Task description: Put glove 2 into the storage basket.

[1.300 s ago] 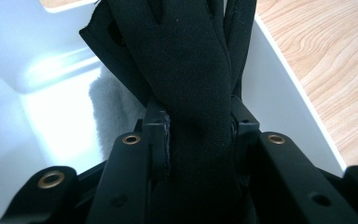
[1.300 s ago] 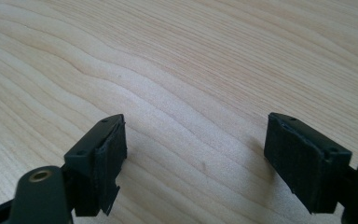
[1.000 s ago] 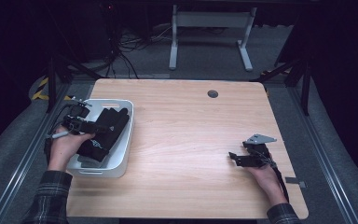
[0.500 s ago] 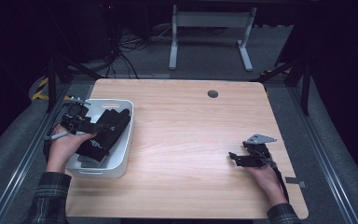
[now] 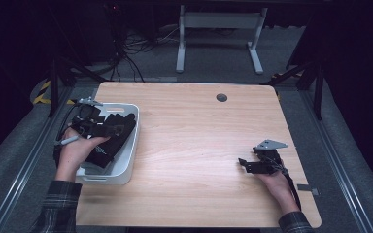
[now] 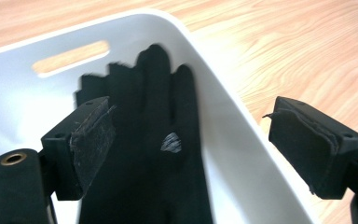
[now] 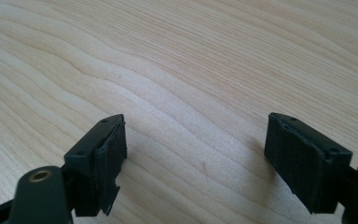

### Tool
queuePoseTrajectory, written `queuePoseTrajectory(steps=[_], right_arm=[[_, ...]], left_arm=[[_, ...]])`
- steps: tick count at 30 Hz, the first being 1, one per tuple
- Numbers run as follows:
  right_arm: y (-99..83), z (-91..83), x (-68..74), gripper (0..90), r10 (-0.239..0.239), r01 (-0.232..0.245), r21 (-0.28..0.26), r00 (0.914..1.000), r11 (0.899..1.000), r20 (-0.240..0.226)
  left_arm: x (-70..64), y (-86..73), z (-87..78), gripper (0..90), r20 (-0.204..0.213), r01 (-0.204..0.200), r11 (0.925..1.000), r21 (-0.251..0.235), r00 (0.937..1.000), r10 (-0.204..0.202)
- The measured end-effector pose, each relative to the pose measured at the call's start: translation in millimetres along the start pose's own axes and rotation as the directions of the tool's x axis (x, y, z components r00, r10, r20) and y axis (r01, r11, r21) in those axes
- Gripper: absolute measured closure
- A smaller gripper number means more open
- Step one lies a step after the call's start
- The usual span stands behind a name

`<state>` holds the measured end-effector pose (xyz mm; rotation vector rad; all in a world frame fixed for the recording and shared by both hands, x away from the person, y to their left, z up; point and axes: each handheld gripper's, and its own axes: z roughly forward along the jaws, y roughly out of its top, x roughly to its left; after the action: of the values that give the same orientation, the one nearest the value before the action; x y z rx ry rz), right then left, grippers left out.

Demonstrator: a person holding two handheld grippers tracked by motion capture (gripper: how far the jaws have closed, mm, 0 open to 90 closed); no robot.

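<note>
A black glove (image 6: 154,140) lies in a white bin (image 5: 126,160) at the table's left side; its fingers point toward the bin's far wall with a handle slot (image 6: 70,57). My left gripper (image 6: 200,140) hovers open just above the glove, one jaw over the bin, the other past its rim (image 6: 242,154). In the high view the left gripper (image 5: 94,127) sits over the bin's black contents (image 5: 108,145). My right gripper (image 5: 245,165) rests open near the table's right front, with bare wood (image 7: 191,140) between its jaws.
The wooden table (image 5: 194,141) has a round cable hole (image 5: 221,97) at its far edge. Beyond the table stand a white desk frame (image 5: 218,34) and loose cables (image 5: 131,53) on the dark floor. A metal rail (image 5: 24,160) runs along the left side.
The left hand and gripper shifted slightly toward the near left over the bin. The right gripper stayed still.
</note>
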<state>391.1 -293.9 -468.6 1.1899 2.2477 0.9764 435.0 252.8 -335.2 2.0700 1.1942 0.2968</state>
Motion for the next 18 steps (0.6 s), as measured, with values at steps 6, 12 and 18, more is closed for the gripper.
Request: queuePoseTrajectory(steps=[6, 12, 18], right_arm=[[0.0, 0.0, 0.1, 21.5, 0.000, 0.000, 0.000, 1.0000, 1.000, 0.000], [0.0, 0.0, 0.0, 21.5, 0.000, 0.000, 0.000, 1.0000, 1.000, 0.000], [0.0, 0.0, 0.1, 21.5, 0.000, 0.000, 0.000, 1.0000, 1.000, 0.000]], left_arm=[[-22.1, 5.3, 4.0, 15.0, 0.023, -0.025, 0.9993, -0.028, 0.9994, 0.026], [-49.9, 10.1, 12.1, 15.0, 0.068, -0.063, 0.9957, -0.068, 0.9954, 0.067], [-75.4, 11.8, 26.5, 15.0, 0.113, -0.102, 0.9921, -0.074, 0.9875, 0.110]])
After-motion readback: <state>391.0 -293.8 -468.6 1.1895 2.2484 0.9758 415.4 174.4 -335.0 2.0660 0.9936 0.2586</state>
